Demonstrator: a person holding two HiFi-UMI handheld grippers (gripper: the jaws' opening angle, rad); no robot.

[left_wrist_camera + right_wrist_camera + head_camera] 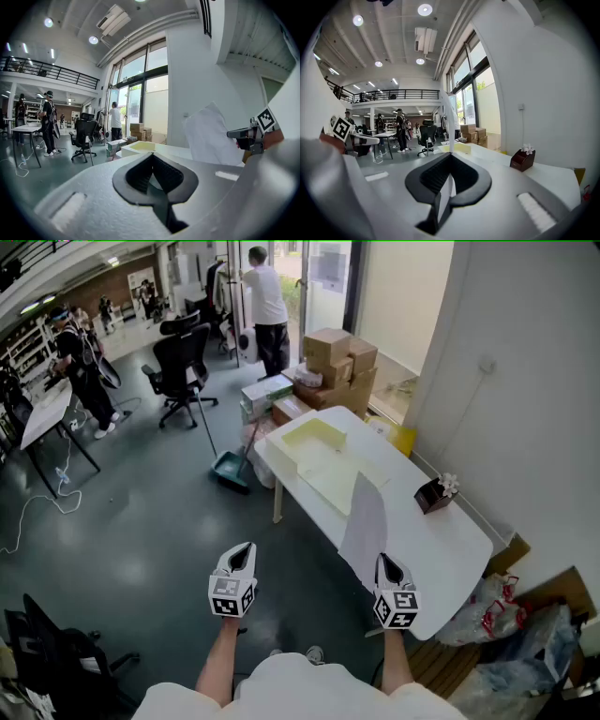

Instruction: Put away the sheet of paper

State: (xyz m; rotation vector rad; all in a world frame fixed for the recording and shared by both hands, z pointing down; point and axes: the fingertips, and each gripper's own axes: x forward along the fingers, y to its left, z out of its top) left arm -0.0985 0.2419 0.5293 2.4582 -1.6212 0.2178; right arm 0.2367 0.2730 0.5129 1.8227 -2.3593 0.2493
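Right gripper [387, 561] pinching upright sheet of paper [366, 519]; left gripper [246, 549] closed.
Pale yellow tray [292, 449] resting on table [442, 542] beyond.

- Head view: from head height, steeply down on the white table [441, 540] at right and the floor [141, 521] at left.
- Left gripper view: low, left of the table, facing far.
- Right gripper view: close over the tabletop, facing far.
- All three share the sheet of paper [364, 521] and the cardboard boxes [337, 357].
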